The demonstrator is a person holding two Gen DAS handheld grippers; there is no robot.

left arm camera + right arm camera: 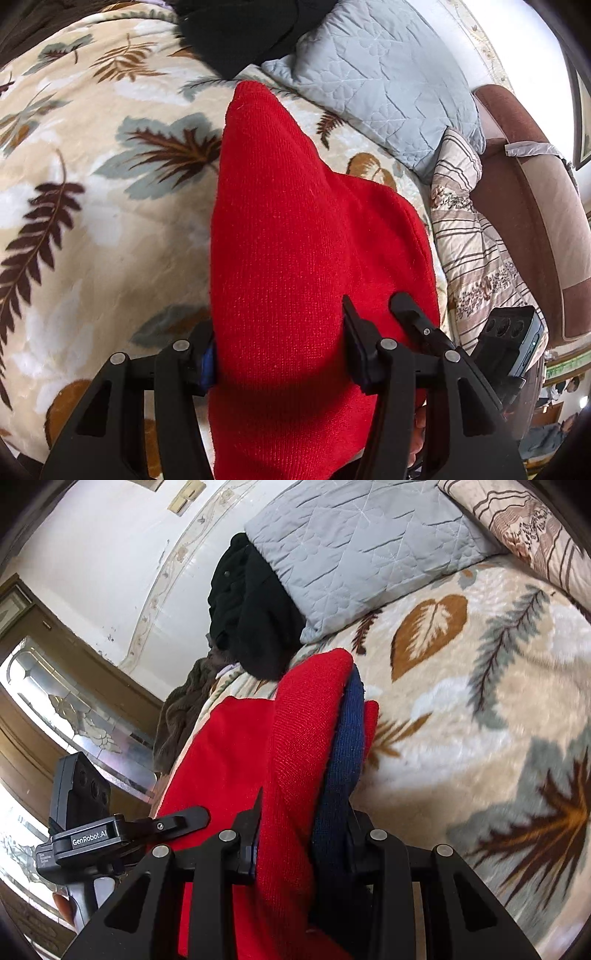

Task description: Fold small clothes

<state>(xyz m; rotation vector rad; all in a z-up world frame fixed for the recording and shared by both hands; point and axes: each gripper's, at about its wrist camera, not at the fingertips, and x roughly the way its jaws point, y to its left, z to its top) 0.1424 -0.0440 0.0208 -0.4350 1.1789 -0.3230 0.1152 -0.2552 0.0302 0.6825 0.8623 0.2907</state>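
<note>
Red knit sweater (295, 240) lifted, mid-fold; left gripper (284, 354) and right gripper (303, 845) both clamp it; laying flat on blanket (92, 221) remains.

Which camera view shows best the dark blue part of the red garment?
The right wrist view: the dark blue layer lies beside the red garment between the right gripper's fingers. The left wrist view shows only a blue sliver at the left gripper's finger.

One red knit garment (295, 240), one black garment (247, 613), one grey pillow (380, 77), one patterned pillow (472, 240), one leaf-print blanket (92, 221)
</note>
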